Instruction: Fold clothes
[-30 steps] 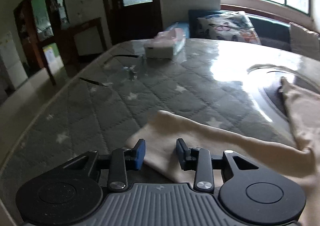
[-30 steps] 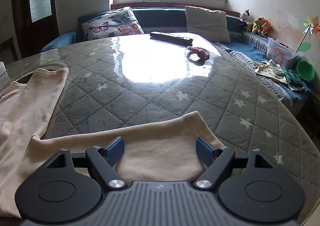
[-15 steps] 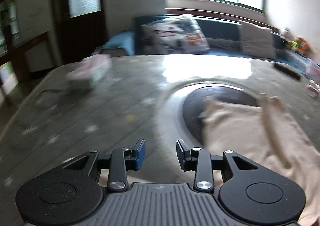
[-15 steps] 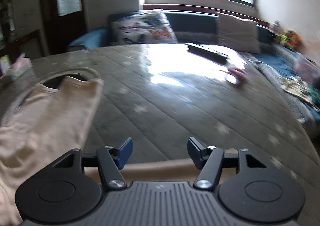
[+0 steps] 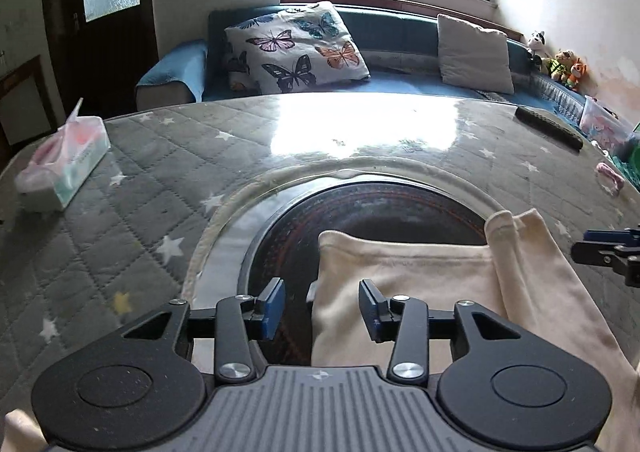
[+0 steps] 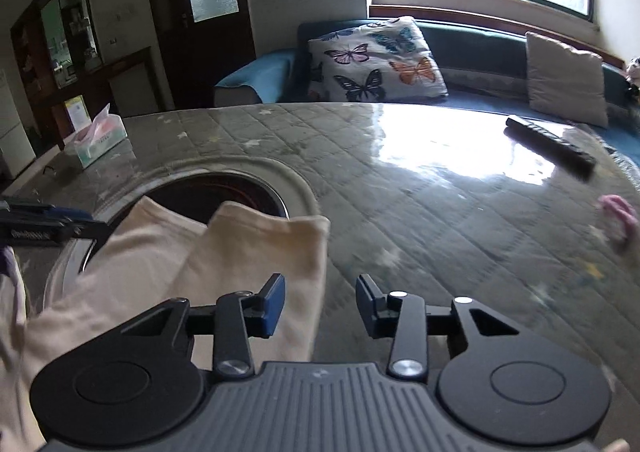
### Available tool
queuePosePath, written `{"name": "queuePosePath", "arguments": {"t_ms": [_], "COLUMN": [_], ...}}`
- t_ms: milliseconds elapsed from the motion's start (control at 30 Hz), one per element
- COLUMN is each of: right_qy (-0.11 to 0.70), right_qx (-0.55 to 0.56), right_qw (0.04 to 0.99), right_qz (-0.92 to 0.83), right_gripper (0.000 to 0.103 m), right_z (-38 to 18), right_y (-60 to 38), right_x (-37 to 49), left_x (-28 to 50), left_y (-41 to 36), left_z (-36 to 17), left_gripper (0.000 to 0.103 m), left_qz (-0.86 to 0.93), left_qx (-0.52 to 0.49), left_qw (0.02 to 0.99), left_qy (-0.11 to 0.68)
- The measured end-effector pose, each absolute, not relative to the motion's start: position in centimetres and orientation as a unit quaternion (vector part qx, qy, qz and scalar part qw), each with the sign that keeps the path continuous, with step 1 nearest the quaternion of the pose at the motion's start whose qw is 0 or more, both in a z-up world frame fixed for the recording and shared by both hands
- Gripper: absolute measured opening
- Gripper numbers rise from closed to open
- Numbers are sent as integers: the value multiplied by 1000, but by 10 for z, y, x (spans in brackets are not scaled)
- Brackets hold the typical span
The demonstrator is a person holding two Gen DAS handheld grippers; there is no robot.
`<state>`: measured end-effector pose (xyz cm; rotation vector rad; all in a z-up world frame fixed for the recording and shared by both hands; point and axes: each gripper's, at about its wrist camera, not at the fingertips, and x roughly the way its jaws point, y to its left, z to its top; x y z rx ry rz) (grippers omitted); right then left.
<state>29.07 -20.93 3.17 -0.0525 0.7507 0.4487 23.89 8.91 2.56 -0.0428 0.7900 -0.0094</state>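
Note:
A cream garment (image 5: 440,284) lies flat on the quilted grey table, partly over the dark round inset (image 5: 360,208). It also shows in the right wrist view (image 6: 200,260). My left gripper (image 5: 322,308) is open and empty, its jaws astride the garment's left edge. My right gripper (image 6: 320,306) is open and empty, just above the garment's right edge. The right gripper's tip shows at the right edge of the left wrist view (image 5: 608,252). The left gripper's tip shows at the left edge of the right wrist view (image 6: 44,228).
A tissue box (image 5: 64,168) sits at the table's far left. A black remote (image 6: 550,148) and a pink object (image 6: 618,218) lie at the far right. A sofa with a butterfly pillow (image 5: 296,48) stands behind the table.
Both grippers moved from the garment's lower hem up to its top part by the round inset. The right gripper's jaws narrowed. The garment has not moved.

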Motion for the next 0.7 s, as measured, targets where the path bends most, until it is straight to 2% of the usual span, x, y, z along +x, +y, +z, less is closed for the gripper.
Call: {"name": "queuePosePath", "arguments": {"t_ms": [200, 267, 367, 400, 500, 700], "right_qy": [375, 379, 379, 379, 373, 335], "right_qx": [-7, -4, -1, -1, -5, -17], "right_qw": [902, 900, 898, 898, 902, 925], "right_qz": [215, 216, 222, 222, 217, 181], "right_gripper": [26, 21, 14, 8, 3, 2], "right_z": [17, 14, 12, 11, 13, 29], "right_y": [-200, -198, -197, -197, -195, -204], "right_x": [318, 322, 324, 324, 324, 325], "left_x": [257, 259, 260, 259, 255, 256], "left_y": [86, 87, 87, 86, 89, 113], "left_z": [13, 9, 6, 6, 12, 33], "left_gripper": [42, 34, 15, 10, 9, 9], "left_qz": [-13, -19, -34, -36, -20, 23], "left_qx": [-17, -23, -29, -29, -25, -33], "left_qw": [917, 917, 918, 919, 928, 943], "left_qy": [397, 398, 394, 391, 372, 329]}}
